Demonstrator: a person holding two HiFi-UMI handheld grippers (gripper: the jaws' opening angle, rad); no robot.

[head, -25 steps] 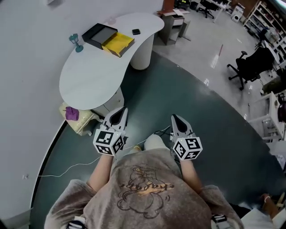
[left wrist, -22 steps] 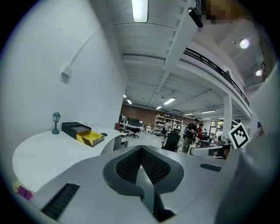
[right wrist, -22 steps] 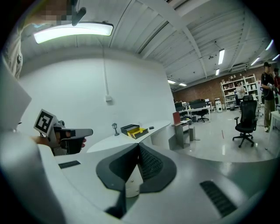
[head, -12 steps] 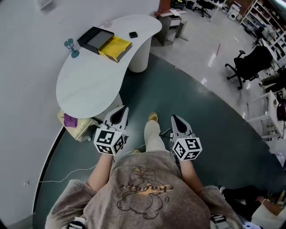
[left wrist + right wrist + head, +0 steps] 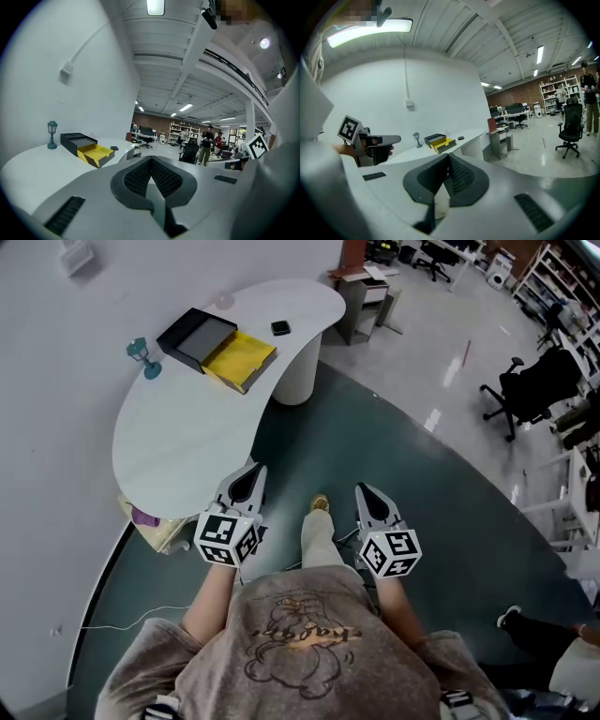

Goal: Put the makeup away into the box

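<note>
Standing short of a curved white worktop, a person held two grippers low in front of the body, both well apart from everything on it. The left gripper had its jaws closed together with nothing between them. The right gripper was likewise closed and empty, as each gripper's own view showed. Toward the worktop's far end sat the box, black and lying open, with a yellow tray or lid touching one side. A small dark flat item, possibly a makeup compact, lay near the box but apart from it, closer to the far rim; it was too small to identify with certainty. A teal lantern ornament stood just beside the box on the wall side. No makeup was in either gripper, so the task seemed to be at its approach stage, with nothing yet put away. The next move would likely call for closing in on the far end, opening one gripper and taking the small item. As for writing, only black-and-white square patterns showed on the marker cubes. The sweatshirt bore a cartoon print with script lettering too distorted to read, and no brand or label was legible on the box.
</note>
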